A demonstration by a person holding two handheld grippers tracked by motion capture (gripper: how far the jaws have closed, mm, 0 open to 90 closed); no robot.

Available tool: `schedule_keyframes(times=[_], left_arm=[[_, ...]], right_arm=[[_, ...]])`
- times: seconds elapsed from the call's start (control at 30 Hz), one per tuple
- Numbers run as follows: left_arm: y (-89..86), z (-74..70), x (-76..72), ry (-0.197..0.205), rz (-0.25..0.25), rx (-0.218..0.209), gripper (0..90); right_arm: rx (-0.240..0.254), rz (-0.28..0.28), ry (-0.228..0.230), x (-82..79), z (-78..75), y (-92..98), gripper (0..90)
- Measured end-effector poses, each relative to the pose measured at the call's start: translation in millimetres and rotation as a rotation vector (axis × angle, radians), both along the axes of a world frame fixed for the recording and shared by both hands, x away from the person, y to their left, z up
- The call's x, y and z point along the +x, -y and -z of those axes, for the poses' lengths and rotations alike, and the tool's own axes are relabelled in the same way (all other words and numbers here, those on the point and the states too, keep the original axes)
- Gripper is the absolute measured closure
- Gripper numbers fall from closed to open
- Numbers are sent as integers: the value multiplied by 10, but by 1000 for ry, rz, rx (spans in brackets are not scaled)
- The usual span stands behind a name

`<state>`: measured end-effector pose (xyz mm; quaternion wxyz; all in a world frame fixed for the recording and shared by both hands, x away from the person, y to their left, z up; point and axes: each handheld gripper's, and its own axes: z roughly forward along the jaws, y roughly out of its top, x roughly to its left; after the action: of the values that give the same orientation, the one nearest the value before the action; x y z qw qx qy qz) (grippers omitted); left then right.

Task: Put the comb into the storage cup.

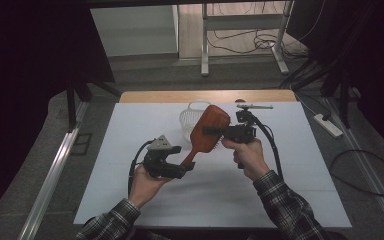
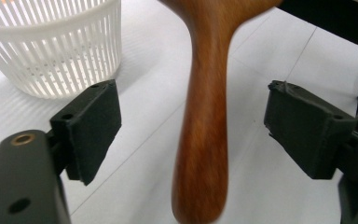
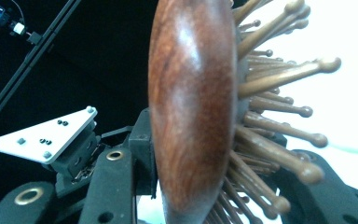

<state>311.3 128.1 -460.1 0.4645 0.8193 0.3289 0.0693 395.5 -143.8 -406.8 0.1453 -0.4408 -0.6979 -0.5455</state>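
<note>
While both hands sit above the white table (image 1: 130,170), the wooden hairbrush (image 1: 207,131) hangs in the air between them, tilted: head up and toward the far right, handle down toward the near left. Table top is a pale sheet with a wood edge showing at the far side.

Next in size, the white slotted basket (image 1: 189,120) stands on the table just behind the brush head; in the left gripper view it sits upright (image 2: 51,42) beyond the left jaw.

Brush: smooth red-brown back, wooden ball-tipped pins on the other face. In the right gripper view the head (image 3: 191,107) is seen edge-on, back on one side, pins fanning out on the other.

Right gripper (image 1: 219,131): clamped on the brush head, one jaw on the wooden back, the other in among the pins. It carries the brush.

Left gripper (image 1: 189,167): jaws apart, straddling the handle (image 2: 205,140) with clear gaps on both sides; pads not touching it. Handle end sits between the two pads, slightly blurred.

Small grey bar (image 1: 254,106) lies on the far table edge, behind the right gripper; can't tell what it is.
</note>
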Motion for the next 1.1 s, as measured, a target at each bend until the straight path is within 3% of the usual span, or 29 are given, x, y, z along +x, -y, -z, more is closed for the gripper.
schedule_keyframes(times=[0.17,0.5,1.1], left_arm=[[-43,18,-27,-22,16,24,91],[-215,26,-75,-40,15,20,7],[-574,95,-294,-33,-49,50,0]], right_arm=[[-4,14,17,26,-40,14,545],[-3,43,42,117,-155,34,544],[-10,116,75,323,-290,105,545]])
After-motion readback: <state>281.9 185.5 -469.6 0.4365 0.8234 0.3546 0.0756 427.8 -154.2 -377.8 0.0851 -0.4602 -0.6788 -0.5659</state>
